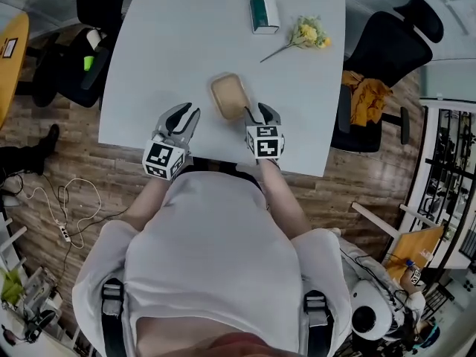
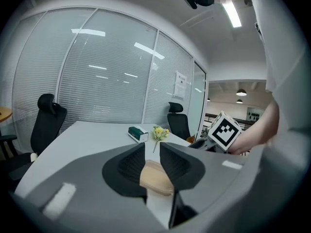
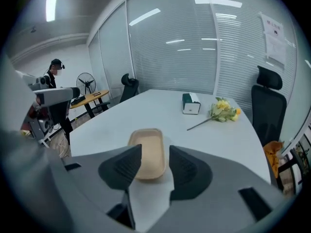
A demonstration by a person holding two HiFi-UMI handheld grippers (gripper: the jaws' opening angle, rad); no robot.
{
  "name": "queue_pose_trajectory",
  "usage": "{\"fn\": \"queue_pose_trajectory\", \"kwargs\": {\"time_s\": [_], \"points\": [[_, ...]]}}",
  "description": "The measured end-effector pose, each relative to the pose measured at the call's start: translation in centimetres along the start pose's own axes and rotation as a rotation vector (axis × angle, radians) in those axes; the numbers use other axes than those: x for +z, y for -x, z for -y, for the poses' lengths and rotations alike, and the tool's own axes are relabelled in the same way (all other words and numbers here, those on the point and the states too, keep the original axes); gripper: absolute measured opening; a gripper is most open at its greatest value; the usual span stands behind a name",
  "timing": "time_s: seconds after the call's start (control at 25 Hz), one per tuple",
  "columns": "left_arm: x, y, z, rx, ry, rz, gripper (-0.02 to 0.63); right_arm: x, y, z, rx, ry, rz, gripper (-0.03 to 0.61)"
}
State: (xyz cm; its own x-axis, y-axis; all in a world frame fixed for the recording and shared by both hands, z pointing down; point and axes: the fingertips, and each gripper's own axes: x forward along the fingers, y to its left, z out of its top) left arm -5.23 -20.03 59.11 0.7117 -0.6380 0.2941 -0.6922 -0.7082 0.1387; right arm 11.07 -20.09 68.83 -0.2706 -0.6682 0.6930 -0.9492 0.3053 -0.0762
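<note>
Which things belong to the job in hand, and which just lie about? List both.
In hand: tan tray; left gripper and right gripper, both open, pointed at it.
Lying about: green box; yellow flowers; black chair.

From my left gripper [image 2: 152, 152], the tan tray [image 2: 156, 177] shows only as a strip between the pads [image 2: 130, 165]; its sides sit behind them. Beyond the tray, the green box [image 1: 264, 13] has print too small to read. Left of the tray, the yellow table [image 1: 9, 58] runs out of view.
</note>
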Motion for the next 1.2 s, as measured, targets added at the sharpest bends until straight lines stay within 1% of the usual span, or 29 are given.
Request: {"fn": "queue_pose_trajectory", "kwargs": {"time_s": [0.08, 0.2, 0.24, 0.28, 0.48, 0.68, 0.88, 1.0, 1.2], "points": [[-1.2, -0.7, -0.1, -0.016, 0.043, -0.038, 0.092, -0.4, -0.9, 0.4, 0.007, 0.003, -0.025, 0.169], [-3.2, -1.9, -0.3, -0.063, 0.189, -0.1, 0.094, -0.3, -1.8, 0.5, 0.025, -0.004, -0.045, 0.169], [-3.7, -2.3, -0.4, -0.067, 0.22, -0.118, 0.101, -0.3, -2.1, 0.5, 0.029, -0.006, -0.049, 0.169], [-4.2, -2.7, -0.6, -0.065, 0.232, -0.135, 0.101, -0.2, -2.4, 0.6, 0.032, -0.006, -0.052, 0.169], [-6.2, -4.4, -1.7, -0.04, 0.243, -0.209, 0.101, -0.5, -3.6, 1.1, 0.045, -0.007, -0.082, 0.169], [-7.8, -5.9, -2.0, -0.041, 0.267, -0.265, 0.101, -1.4, -5.1, 1.5, 0.077, -0.019, -0.127, 0.169], [-7.8, -6.6, -1.8, -0.044, 0.264, -0.273, 0.103, -2.1, -6.3, 2.0, 0.107, -0.04, -0.173, 0.169], [-7.8, -6.1, -2.4, -0.028, 0.255, -0.279, 0.103, -2.4, -7.3, 1.5, 0.129, -0.052, -0.189, 0.169], [-8.1, -6.2, -2.8, -0.002, 0.282, -0.284, 0.103, -2.9, -8.2, 1.9, 0.176, -0.096, -0.223, 0.169]]}}
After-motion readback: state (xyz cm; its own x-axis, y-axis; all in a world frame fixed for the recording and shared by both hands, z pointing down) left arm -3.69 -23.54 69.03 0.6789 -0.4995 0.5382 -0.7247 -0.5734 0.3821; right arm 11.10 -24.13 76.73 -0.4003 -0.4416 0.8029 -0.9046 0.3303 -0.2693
